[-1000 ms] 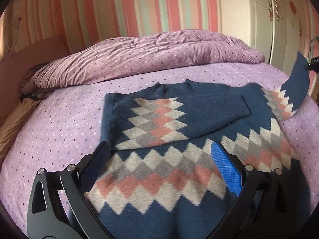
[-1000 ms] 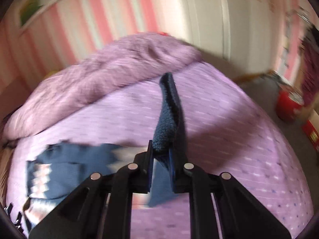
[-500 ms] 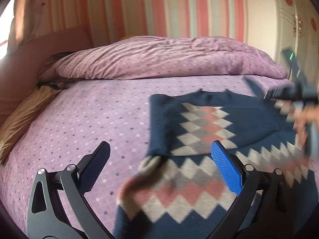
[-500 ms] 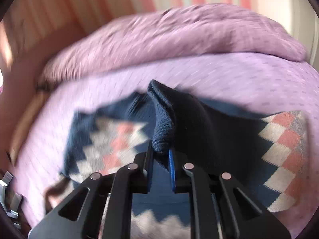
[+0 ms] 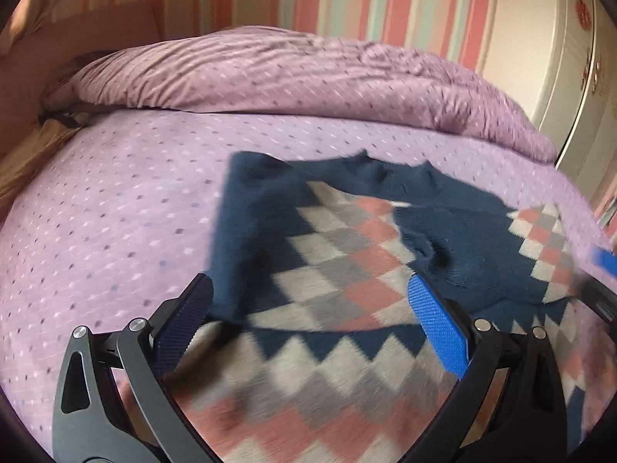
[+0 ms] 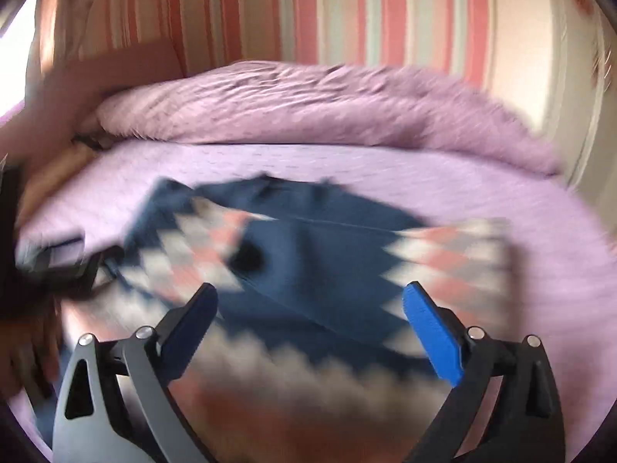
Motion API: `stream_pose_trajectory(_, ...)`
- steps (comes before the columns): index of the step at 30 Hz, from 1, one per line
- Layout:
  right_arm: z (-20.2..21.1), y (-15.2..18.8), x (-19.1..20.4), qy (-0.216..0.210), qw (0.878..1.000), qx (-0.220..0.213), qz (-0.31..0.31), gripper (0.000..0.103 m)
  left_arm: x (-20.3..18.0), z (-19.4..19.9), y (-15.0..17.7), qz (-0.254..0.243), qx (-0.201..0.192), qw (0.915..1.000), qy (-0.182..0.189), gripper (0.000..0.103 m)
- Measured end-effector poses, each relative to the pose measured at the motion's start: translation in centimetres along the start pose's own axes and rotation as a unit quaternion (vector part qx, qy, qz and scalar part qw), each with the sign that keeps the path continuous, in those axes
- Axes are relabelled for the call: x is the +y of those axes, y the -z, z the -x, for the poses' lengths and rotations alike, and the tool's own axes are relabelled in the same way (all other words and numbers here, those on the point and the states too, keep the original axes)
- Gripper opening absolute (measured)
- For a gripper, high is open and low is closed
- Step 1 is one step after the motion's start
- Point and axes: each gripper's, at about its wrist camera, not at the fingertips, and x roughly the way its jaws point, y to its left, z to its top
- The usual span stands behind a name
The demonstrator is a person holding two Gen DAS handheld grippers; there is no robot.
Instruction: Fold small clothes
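Note:
A navy sweater (image 5: 347,254) with pink, grey and cream diamonds lies flat on the purple bed, both sleeves folded across its chest. The right sleeve (image 5: 482,254) lies over the left one, its cuff near the middle. My left gripper (image 5: 308,301) hovers open over the sweater's lower left part, nothing between its fingers. In the blurred right wrist view the sweater (image 6: 316,254) fills the middle. My right gripper (image 6: 308,305) hangs above it; its jaws are opening wide and hold nothing. Its blue pad (image 5: 605,262) shows at the left view's right edge.
The sweater rests on a purple dotted bed sheet (image 5: 115,212). A bunched purple duvet (image 5: 289,73) lies along the far side. A brown pillow (image 5: 23,154) sits at the left edge. A white wardrobe (image 5: 547,58) stands at the right.
My right gripper carried the right sleeve leftward across the sweater, then let it go and opened wide. My left gripper, open throughout, shifted over the sweater.

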Motion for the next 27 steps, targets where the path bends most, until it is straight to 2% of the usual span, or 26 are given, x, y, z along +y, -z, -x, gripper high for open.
stream_pose_trajectory(1,1.3,1.2,-0.6,0.023,1.000,-0.002,0.007,0.097,-1.5,-0.8,0.2,-0.018,-0.005,0.9998,-0.005,0.100)
stream_pose_trajectory(4,5.4,5.1,-2.9,0.054,0.999,0.007,-0.004,0.097,-4.3,-1.9,0.5,-0.042,-0.008,0.9991,-0.007,0.100)
stream_pose_trajectory(8,10.3,8.1,-5.3,0.070,0.996,-0.011,-0.057,0.097,-6.8,-4.0,1.0,-0.039,0.005,0.9992,0.000,0.100)
stream_pose_trajectory(11,12.2,9.0,-6.3,0.073,0.993,-0.036,-0.082,0.097,-7.7,-5.2,1.0,-0.041,0.005,0.9991,0.005,0.100)
stream_pose_trajectory(13,12.6,9.2,-6.8,0.068,0.993,-0.051,-0.086,0.097,-8.2,-5.5,0.7,-0.048,-0.003,0.9988,0.010,0.100)
stream_pose_trajectory(15,11.6,8.7,-7.0,0.076,0.994,-0.044,-0.060,0.097,-8.7,-6.1,0.3,-0.044,0.001,0.9988,0.021,0.100)
stream_pose_trajectory(17,10.4,7.8,-7.1,0.077,0.994,-0.046,-0.067,0.097,-9.4,-6.5,0.3,-0.045,0.005,0.9987,0.025,0.100)
stream_pose_trajectory(18,10.0,7.5,-7.5,0.063,0.994,-0.045,-0.081,0.097,-9.8,-6.9,0.3,-0.049,0.010,0.9985,0.022,0.098)
stream_pose_trajectory(22,9.9,7.0,-7.2,0.062,0.994,-0.056,-0.074,0.097,-10.2,-9.1,0.7,-0.037,0.048,0.9977,0.029,0.072)
stream_pose_trajectory(26,9.7,6.9,-7.5,0.060,0.994,-0.058,-0.074,0.097,-10.4,-9.8,0.7,-0.025,0.048,0.9981,0.028,0.062)
stream_pose_trajectory(27,9.5,7.0,-7.7,0.063,0.994,-0.056,-0.075,0.097,-10.6,-9.8,0.7,-0.024,0.048,0.9981,0.030,0.055)
